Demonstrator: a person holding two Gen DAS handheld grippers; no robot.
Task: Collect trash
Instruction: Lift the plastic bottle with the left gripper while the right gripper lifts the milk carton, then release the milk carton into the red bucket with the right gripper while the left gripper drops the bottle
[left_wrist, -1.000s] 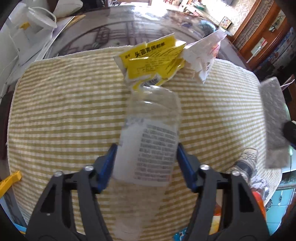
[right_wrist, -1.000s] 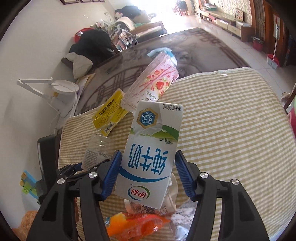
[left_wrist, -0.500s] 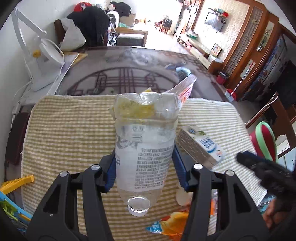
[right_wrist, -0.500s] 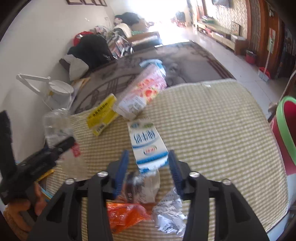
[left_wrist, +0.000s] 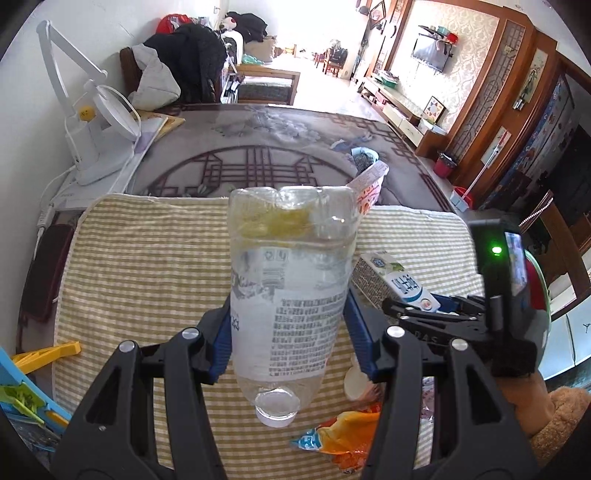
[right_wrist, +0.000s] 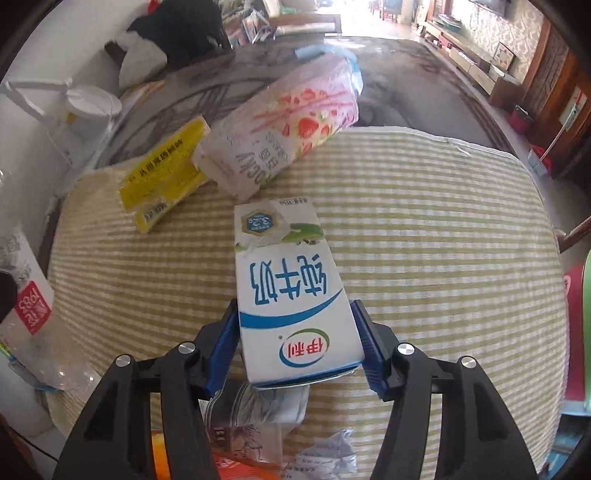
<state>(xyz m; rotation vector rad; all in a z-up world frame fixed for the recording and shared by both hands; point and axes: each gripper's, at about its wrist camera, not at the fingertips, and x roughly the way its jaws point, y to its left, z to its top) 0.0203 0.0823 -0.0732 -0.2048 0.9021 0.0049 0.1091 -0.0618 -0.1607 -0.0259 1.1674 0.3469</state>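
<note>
Left gripper (left_wrist: 290, 341): clear bottle (left_wrist: 290, 295) clamped between fingers, cap end nearest. Right gripper (right_wrist: 297, 345): milk carton (right_wrist: 291, 295) gripped between fingers, lying on checked mat (right_wrist: 424, 240). Yellow packet (right_wrist: 164, 177) and strawberry carton (right_wrist: 280, 129) seen beyond fingertips.

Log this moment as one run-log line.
left gripper: shut on plastic bottle, neck toward camera | right gripper: around milk carton on striped mat | yellow packet, strawberry box: uncollected

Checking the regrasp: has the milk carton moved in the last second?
Yes. The milk carton, held up a second ago, was lying on the striped mat half a second ago; it lies closer below the pink strawberry box, the right gripper around it.
</note>
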